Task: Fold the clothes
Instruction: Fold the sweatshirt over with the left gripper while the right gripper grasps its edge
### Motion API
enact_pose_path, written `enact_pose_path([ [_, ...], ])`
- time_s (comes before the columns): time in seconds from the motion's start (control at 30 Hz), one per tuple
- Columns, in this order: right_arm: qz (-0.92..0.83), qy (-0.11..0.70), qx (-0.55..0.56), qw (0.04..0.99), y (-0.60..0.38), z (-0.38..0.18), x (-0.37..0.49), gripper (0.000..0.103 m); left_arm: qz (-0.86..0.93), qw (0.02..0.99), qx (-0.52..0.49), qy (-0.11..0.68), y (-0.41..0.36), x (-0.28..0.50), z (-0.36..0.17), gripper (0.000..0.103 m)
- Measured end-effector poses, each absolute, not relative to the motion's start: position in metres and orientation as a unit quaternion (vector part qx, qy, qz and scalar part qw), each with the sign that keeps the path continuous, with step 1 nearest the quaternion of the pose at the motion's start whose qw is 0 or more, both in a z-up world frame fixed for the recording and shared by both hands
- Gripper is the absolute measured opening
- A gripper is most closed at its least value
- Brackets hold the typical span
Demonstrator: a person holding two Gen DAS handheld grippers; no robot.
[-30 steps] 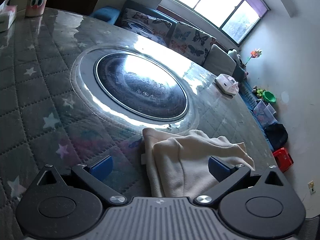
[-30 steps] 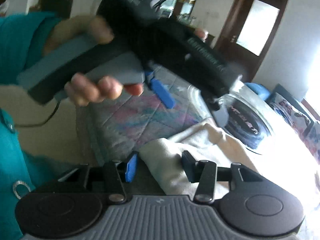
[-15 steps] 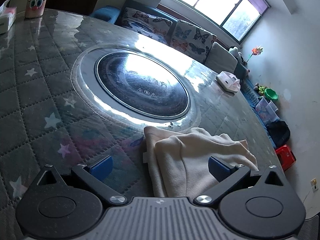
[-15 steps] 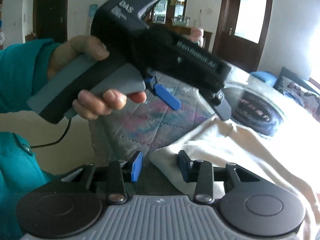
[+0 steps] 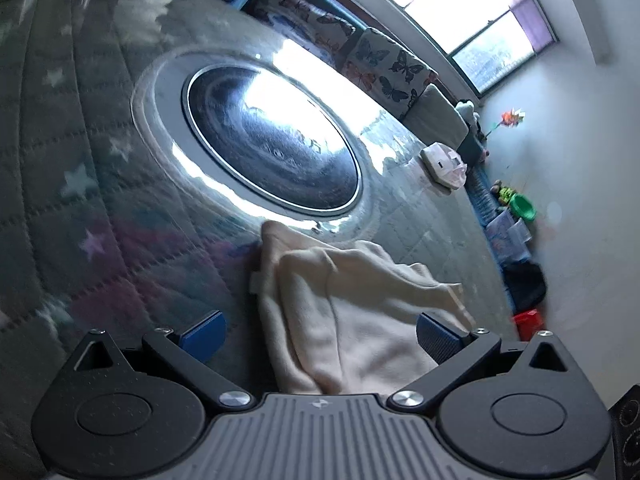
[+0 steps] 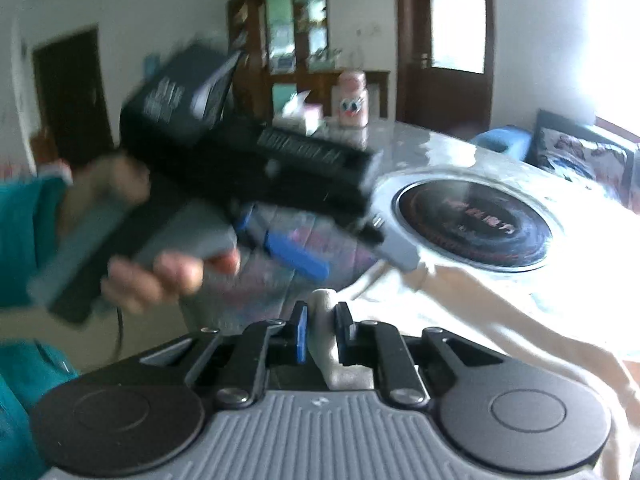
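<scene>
A cream garment [image 5: 352, 312] lies bunched on the quilted table, just this side of the round glass inset [image 5: 272, 144]. My left gripper [image 5: 320, 338] is open, its blue pads wide apart over the garment's near part. My right gripper [image 6: 322, 330] is shut on a fold of the cream garment [image 6: 480, 304], which stretches away to the right. The left gripper [image 6: 336, 256] shows in the right wrist view, held in a hand above the cloth, blurred.
A tissue box [image 5: 442, 162] sits at the table's far right edge. A pink jar with cartoon eyes [image 6: 352, 100] and another tissue box [image 6: 300, 116] stand at the far side. A butterfly-print sofa [image 5: 376, 60] lies beyond the table.
My right gripper has closed on the garment's edge and lifted it. The left gripper has tilted and shifted, and stays open.
</scene>
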State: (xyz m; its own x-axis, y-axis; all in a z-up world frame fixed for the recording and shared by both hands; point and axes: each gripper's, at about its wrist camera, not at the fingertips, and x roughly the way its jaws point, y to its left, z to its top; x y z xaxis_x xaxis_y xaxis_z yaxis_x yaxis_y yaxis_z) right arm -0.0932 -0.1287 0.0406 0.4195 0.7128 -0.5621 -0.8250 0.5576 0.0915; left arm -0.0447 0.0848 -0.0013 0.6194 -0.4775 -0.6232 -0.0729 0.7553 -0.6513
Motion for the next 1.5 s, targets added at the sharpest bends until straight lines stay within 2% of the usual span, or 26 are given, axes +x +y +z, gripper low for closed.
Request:
enact_pose_path([
  [0.1,0.459,0.284,-0.059,0.839,-0.142,0.05,-0.085,0.012,-0.14,0.818,-0.361,0.426,0.08,-0.039,-0.007,0.097],
  [0.2,0.461,0.286,-0.04,0.839,-0.149,0.051,-0.082,0.012,-0.154,0.807,-0.37,0.433,0.072,-0.032,-0.012,0.078],
  [0.27,0.463,0.287,-0.03,0.838,-0.153,0.051,-0.08,0.012,-0.16,0.804,-0.368,0.438,0.066,-0.028,-0.015,0.057],
  [0.37,0.461,0.287,-0.03,0.839,-0.157,0.049,-0.081,0.012,-0.159,0.801,-0.366,0.447,0.062,-0.024,-0.021,0.032],
  [0.47,0.46,0.287,-0.034,0.84,-0.159,0.045,-0.082,0.013,-0.156,0.803,-0.359,0.449,0.062,-0.024,-0.023,0.023],
  [0.57,0.453,0.289,-0.028,0.843,-0.167,0.045,-0.085,0.021,-0.156,0.807,-0.35,0.449,0.061,-0.024,-0.022,0.022],
  [0.73,0.391,0.292,-0.013,0.873,-0.201,0.047,-0.085,0.025,-0.156,0.815,-0.334,0.448,0.058,-0.023,-0.02,0.022],
  [0.87,0.301,0.297,-0.011,0.906,-0.238,0.041,-0.075,0.039,-0.157,0.819,-0.322,0.448,0.056,-0.022,-0.019,0.022],
  [1.1,0.161,0.319,0.032,0.933,-0.296,0.008,-0.037,0.04,-0.159,0.826,-0.301,0.449,0.052,-0.02,-0.017,0.022],
  [1.4,0.158,0.325,0.081,0.929,-0.301,-0.011,-0.019,0.039,-0.161,0.835,-0.274,0.45,0.049,-0.015,-0.014,0.022],
  [1.43,0.158,0.324,0.083,0.929,-0.3,-0.011,-0.019,0.036,-0.161,0.836,-0.271,0.45,0.048,-0.014,-0.014,0.022],
  [1.47,0.157,0.323,0.086,0.929,-0.3,-0.011,-0.019,0.028,-0.162,0.837,-0.266,0.45,0.048,-0.014,-0.013,0.022],
  [1.5,0.158,0.324,0.092,0.928,-0.3,-0.011,-0.018,0.025,-0.162,0.838,-0.261,0.45,0.047,-0.013,-0.012,0.022],
])
